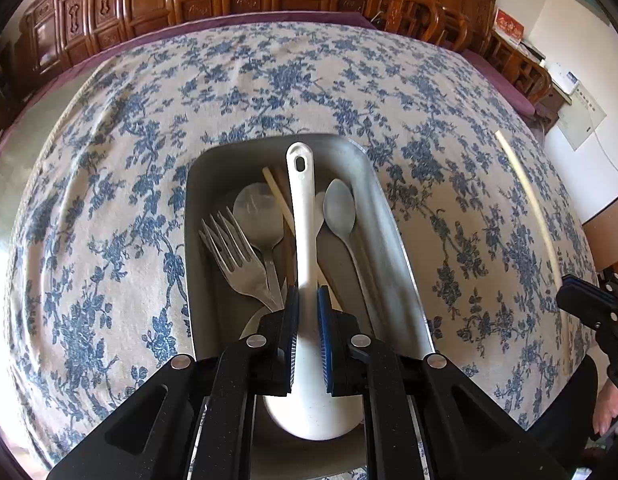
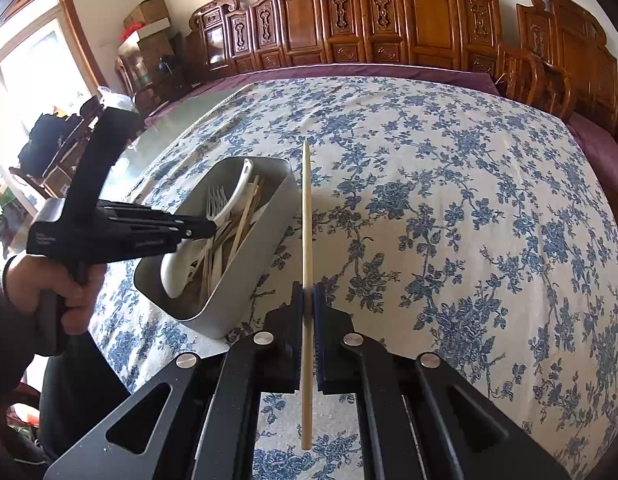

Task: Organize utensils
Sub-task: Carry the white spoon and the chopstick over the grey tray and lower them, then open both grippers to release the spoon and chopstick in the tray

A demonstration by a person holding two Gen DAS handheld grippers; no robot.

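Above the grey metal tin [image 1: 393, 216], left gripper [image 1: 307, 300] pinching a glossy white spoon [image 1: 303, 216], right gripper [image 2: 307, 294] a slim wooden chopstick [image 2: 307, 216].

Blue-flowered cloth [image 1: 109, 200], grey tray [image 1: 205, 184], white spoon [image 1: 305, 216].

Right gripper [image 2: 308, 296] clamps a chopstick [image 2: 307, 240] at frame centre.
Left of it, the left gripper [image 2: 211, 229] reaches into a metal utensil tray [image 2: 245, 280].
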